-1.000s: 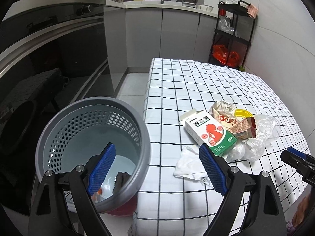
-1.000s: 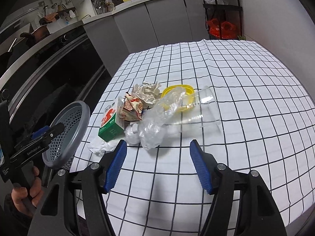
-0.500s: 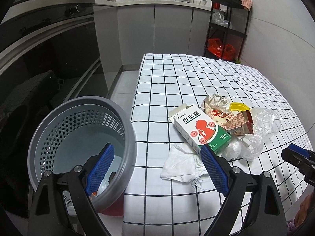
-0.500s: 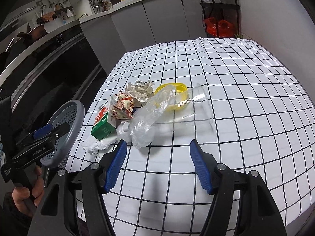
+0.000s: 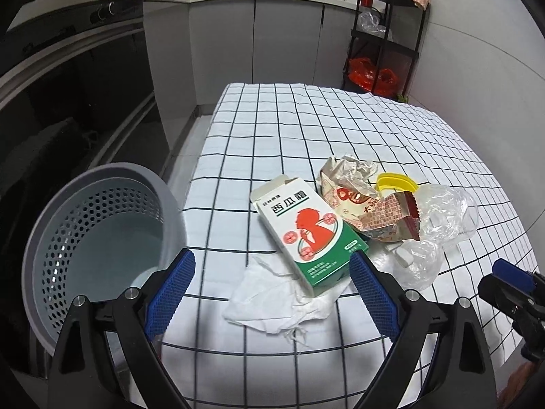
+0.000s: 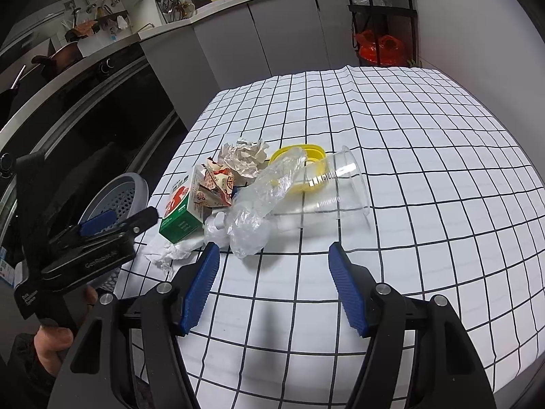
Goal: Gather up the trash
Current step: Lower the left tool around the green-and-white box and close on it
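A trash pile lies on the checked tablecloth [image 5: 279, 129]: a white tissue [image 5: 272, 300], a green and white carton [image 5: 306, 231], crumpled paper [image 5: 351, 170], a red-printed wrapper [image 5: 385, 218], a yellow lid [image 5: 395, 182] and clear plastic [image 5: 442, 214]. My left gripper [image 5: 270, 293] is open and empty, its fingers straddling the tissue. A grey perforated bin [image 5: 95, 238] stands left of the table edge. In the right wrist view my right gripper [image 6: 272, 289] is open and empty, just short of the clear plastic wrap [image 6: 259, 211] and a clear cup [image 6: 333, 187].
Dark oven fronts [image 5: 68, 85] and grey cabinets [image 5: 255, 34] run along the left and back. A black rack [image 5: 385, 34] with red bags stands at the far right. The other gripper's tip [image 5: 511, 283] shows at the right edge; the left gripper also shows in the right wrist view [image 6: 102, 231].
My left gripper has moved right from over the bin to the tissue on the table. My right gripper has edged closer to the pile. Both stay open.
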The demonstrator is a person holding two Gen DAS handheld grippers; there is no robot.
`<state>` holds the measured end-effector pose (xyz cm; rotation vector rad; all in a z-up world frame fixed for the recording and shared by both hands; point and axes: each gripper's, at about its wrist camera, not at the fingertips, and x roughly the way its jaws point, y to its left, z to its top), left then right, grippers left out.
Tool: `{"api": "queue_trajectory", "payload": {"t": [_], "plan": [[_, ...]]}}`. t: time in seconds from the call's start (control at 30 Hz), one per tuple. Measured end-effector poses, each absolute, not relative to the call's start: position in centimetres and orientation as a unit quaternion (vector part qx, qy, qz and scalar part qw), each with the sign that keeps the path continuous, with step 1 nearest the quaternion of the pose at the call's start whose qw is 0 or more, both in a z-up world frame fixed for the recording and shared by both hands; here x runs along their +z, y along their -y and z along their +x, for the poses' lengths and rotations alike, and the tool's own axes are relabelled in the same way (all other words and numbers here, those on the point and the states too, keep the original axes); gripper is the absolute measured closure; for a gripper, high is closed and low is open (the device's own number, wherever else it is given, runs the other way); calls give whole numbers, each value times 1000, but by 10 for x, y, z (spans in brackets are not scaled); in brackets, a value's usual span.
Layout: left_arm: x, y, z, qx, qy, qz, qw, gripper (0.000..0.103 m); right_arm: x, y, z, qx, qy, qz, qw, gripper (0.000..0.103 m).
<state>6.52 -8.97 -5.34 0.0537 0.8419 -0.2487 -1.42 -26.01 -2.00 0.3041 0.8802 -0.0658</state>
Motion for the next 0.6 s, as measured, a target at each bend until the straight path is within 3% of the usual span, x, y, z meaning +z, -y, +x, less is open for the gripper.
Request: {"api": "queue_trajectory", "payload": {"t": [0.6], "plan": [[-74, 119, 84, -117, -428, 23, 896, 13, -16, 276, -22, -36, -419, 165, 892, 39]]}}
